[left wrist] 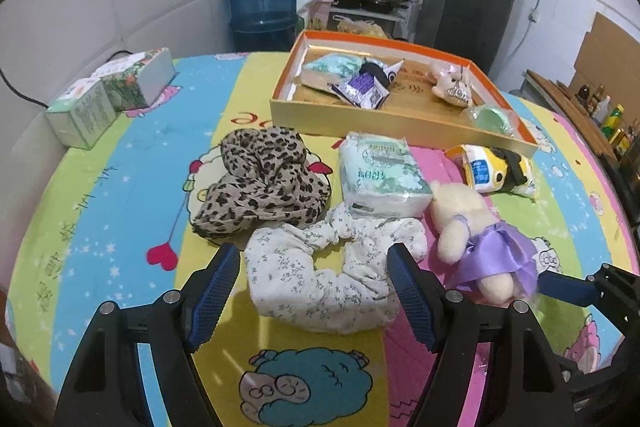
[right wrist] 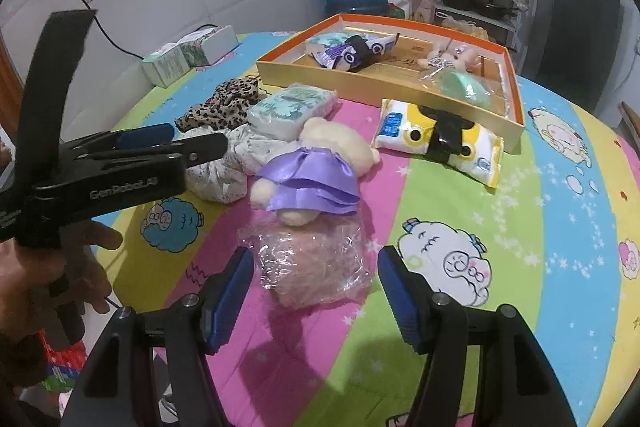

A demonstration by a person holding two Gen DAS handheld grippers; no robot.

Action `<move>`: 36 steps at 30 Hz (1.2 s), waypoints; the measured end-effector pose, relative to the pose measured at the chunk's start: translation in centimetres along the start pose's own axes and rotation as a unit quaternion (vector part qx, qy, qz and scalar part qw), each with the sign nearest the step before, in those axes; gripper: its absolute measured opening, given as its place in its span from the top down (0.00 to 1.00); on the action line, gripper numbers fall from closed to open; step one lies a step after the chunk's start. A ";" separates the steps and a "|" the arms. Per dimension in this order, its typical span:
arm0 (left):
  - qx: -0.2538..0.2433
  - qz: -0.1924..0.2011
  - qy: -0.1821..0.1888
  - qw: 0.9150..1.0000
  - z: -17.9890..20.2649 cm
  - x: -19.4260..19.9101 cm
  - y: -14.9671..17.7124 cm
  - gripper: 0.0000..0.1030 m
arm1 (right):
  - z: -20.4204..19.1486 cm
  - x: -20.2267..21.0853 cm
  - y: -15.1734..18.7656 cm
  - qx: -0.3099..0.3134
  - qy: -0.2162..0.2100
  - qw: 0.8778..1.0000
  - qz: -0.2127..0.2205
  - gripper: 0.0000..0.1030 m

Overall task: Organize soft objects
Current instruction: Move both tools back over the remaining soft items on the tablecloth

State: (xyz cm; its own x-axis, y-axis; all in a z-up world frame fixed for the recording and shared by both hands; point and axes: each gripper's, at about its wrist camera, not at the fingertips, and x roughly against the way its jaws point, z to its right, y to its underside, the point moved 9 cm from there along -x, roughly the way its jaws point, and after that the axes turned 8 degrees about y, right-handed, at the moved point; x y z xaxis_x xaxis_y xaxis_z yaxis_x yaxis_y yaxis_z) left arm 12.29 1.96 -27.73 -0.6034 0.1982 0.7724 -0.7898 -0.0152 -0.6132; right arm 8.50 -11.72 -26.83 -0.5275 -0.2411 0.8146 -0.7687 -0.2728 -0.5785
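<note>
My left gripper (left wrist: pixel 314 269) is open, its fingers on either side of a white floral cloth (left wrist: pixel 320 279) on the table. A leopard-print cloth (left wrist: pixel 260 183), a tissue pack (left wrist: pixel 380 175), a plush bear in a purple dress (left wrist: pixel 476 239) and a yellow wipes pack (left wrist: pixel 492 167) lie beyond it. My right gripper (right wrist: pixel 316 267) is open, its fingers around a pink item in clear plastic (right wrist: pixel 316 263). The bear (right wrist: pixel 312 163) lies just past it. The left gripper (right wrist: pixel 176 143) also shows in the right wrist view.
An orange-rimmed box (left wrist: pixel 400 125) at the back of the table holds several soft items. Two tissue boxes (left wrist: pixel 112 95) stand at the far left. A water jug (left wrist: pixel 264 11), shelves and a fridge stand behind the table.
</note>
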 end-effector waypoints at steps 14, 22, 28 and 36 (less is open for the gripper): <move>0.023 -0.016 0.014 1.000 -0.6 -2.5 0.7 0.29 | -1.0 -1.8 0.1 0.011 -0.024 1.000 -0.010 0.43; 0.017 -0.014 0.030 0.999 0.2 -1.5 0.8 0.40 | -1.3 -1.4 0.4 0.027 -0.028 0.999 -0.010 0.46; 0.010 -0.006 0.038 0.999 0.8 0.2 0.6 0.47 | -1.1 -0.5 0.8 0.032 -0.029 0.999 -0.007 0.46; -0.008 -0.028 0.035 0.999 0.7 -1.2 1.5 0.29 | -1.4 0.4 1.1 0.039 -0.028 0.999 -0.003 0.46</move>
State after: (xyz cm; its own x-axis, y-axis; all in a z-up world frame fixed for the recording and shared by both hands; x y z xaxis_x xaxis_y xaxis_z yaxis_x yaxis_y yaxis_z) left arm 11.76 1.01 -29.48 -0.5495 0.2669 0.7917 -0.8195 0.0123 -0.5729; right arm 7.00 -10.82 -27.10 -0.5002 -0.2899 0.8159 -0.7399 -0.3463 -0.5767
